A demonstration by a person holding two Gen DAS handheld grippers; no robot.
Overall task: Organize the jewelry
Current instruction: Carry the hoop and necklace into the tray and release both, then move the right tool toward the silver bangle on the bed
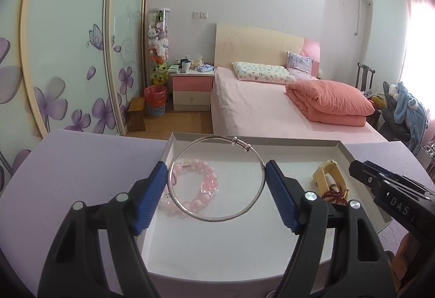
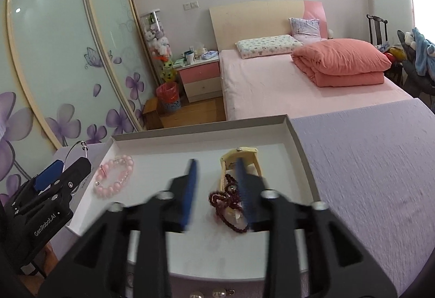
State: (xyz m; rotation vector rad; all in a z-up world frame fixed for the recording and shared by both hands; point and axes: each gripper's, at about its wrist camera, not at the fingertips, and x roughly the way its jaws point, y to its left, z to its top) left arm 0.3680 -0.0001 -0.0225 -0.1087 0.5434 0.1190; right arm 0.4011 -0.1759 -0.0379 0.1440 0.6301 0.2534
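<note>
The silver bangle (image 1: 216, 178) hangs clamped between the left gripper's (image 1: 216, 178) blue pads, just above the white tray (image 1: 299, 144), over the pink bead bracelet (image 1: 195, 186). Placing step, I'd say: next comes lowering it onto bare tray floor. The right gripper (image 2: 217, 183) hovers part-open, gripping nothing, over the dark red beads (image 2: 228, 202) and cream watch (image 2: 242, 159).

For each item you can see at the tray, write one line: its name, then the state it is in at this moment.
left gripper: shut on the silver bangle, held above the tray.
silver bangle: gripped at both sides, lifted.
right gripper: open, empty, over the dark red beads.
pink bead bracelet: lying in the tray.
dark red beads: heaped in the tray.
cream watch: in the tray beside the beads.
tray: open, on the table.
</note>
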